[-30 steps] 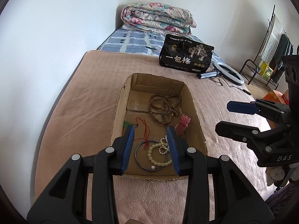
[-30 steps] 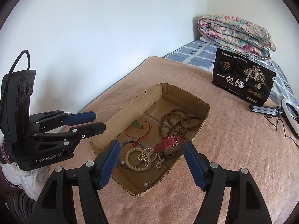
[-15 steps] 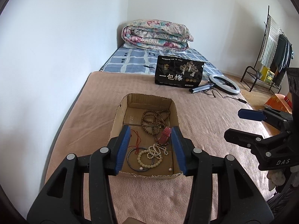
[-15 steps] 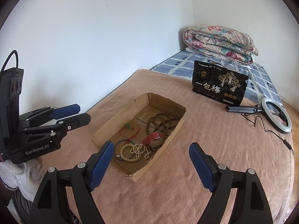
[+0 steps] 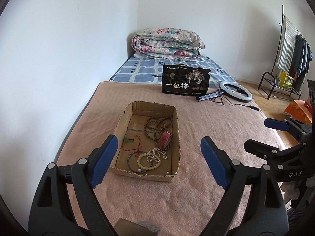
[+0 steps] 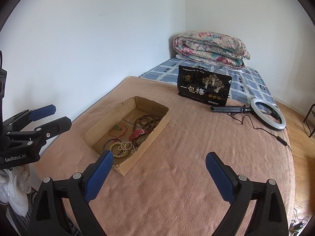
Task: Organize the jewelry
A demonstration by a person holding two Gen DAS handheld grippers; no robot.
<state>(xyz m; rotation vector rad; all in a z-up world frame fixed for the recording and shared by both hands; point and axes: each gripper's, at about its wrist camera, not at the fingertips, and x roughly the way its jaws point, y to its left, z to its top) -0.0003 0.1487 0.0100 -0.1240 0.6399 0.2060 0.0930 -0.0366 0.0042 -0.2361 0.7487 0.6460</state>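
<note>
Bed (image 5: 196, 177): jewelry-filled cardboard box (image 5: 175, 137)

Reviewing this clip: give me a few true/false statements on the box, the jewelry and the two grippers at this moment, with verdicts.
1. All the jewelry lies inside the cardboard box. True.
2. The left gripper holds the pearl bracelet. False: nothing is between its jaws, which are opening; the bracelet lies in the box.
3. The red watch lies beside the brown beads. True.
4. The box sits on the blue checked sheet. False: it sits on the pink blanket.
5. The right gripper is shut. False: its jaws are opening, with nothing between them.
6. A ring light lies on the blanket past the box. True.
</note>
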